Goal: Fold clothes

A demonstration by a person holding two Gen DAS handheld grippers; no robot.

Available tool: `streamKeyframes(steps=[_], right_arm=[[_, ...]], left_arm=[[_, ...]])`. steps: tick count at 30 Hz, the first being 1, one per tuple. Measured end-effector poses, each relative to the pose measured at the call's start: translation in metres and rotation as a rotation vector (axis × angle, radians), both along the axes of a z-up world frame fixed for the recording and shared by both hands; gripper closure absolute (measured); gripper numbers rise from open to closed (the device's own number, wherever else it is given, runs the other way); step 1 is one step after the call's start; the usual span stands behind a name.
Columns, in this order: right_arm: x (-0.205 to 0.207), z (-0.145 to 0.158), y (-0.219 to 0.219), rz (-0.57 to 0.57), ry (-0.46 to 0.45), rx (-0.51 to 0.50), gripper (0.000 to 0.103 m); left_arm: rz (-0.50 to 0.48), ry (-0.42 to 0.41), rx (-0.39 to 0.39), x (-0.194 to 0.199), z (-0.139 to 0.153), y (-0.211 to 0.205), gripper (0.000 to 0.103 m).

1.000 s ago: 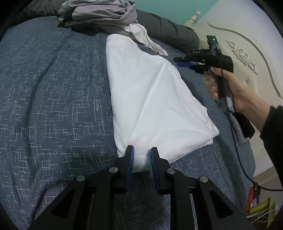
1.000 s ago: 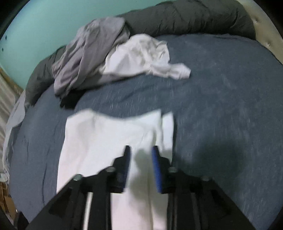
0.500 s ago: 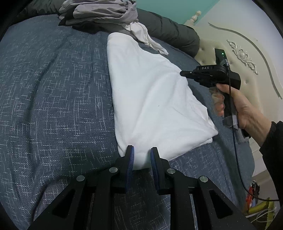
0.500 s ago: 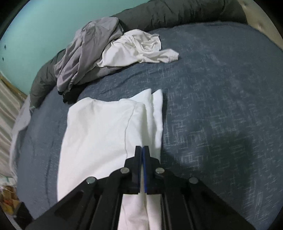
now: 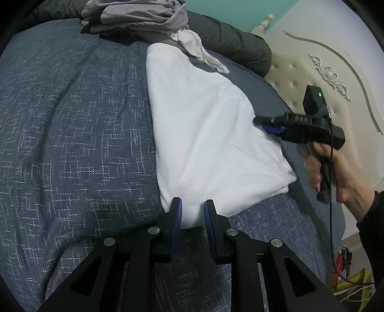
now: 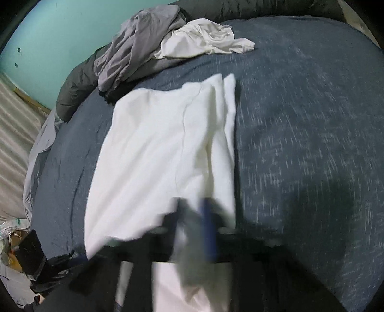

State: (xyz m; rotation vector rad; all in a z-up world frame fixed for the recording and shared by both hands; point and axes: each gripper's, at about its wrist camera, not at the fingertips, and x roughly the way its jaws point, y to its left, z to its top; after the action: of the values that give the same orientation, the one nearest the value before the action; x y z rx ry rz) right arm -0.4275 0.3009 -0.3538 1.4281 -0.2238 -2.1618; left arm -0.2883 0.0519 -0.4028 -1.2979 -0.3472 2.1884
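The folded white garment (image 5: 206, 144) lies flat on the blue bedspread (image 5: 72, 144), below the heap of grey and white clothes (image 5: 144, 16). The left gripper (image 5: 192, 211) stands part open astride the garment's near corner. The right gripper (image 5: 260, 121), its jaws closed, meets the garment's far edge, gripping nothing visible

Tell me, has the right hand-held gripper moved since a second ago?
Yes. The right hand-held gripper has moved down the headboard in the left wrist view, over the white garment's edge.
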Motion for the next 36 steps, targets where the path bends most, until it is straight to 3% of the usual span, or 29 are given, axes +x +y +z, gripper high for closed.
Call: streamKeyframes(steps=[5,11,14,16,17,21,25,28,36], right_arm=[[0.003,0.008,0.014,-0.06,0.033,-0.024,0.1],[0.009,0.006,0.023,-0.084,-0.022,-0.059,0.097],[0.021,0.008,0.032,-0.081,-0.026,-0.074,0.092],[0.03,0.007,0.035,-0.071,-0.031,-0.075,0.08],[0.034,0.005,0.036,-0.063,-0.034,-0.07,0.08],[0.05,-0.001,0.037,-0.035,-0.031,-0.051,0.08],[0.055,0.0,0.044,-0.072,-0.009,-0.06,0.097],[0.06,0.008,0.056,-0.116,0.028,-0.061,0.097],[0.067,0.01,0.081,-0.236,-0.018,-0.12,0.095]], left_arm=[[-0.002,-0.003,-0.003,0.001,0.001,-0.001,0.082],[0.0,-0.01,-0.001,0.002,0.002,-0.004,0.082],[0.002,-0.019,0.004,0.002,0.002,-0.007,0.082],[0.003,-0.022,0.006,0.002,0.001,-0.008,0.082],[0.003,-0.022,0.006,0.002,0.001,-0.008,0.082],[0.005,-0.023,-0.003,0.004,0.001,-0.008,0.082],[0.006,-0.032,-0.017,0.004,0.0,-0.008,0.082],[0.011,-0.046,-0.029,0.004,-0.003,-0.009,0.078],[0.013,-0.045,-0.025,0.01,-0.001,-0.007,0.076]])
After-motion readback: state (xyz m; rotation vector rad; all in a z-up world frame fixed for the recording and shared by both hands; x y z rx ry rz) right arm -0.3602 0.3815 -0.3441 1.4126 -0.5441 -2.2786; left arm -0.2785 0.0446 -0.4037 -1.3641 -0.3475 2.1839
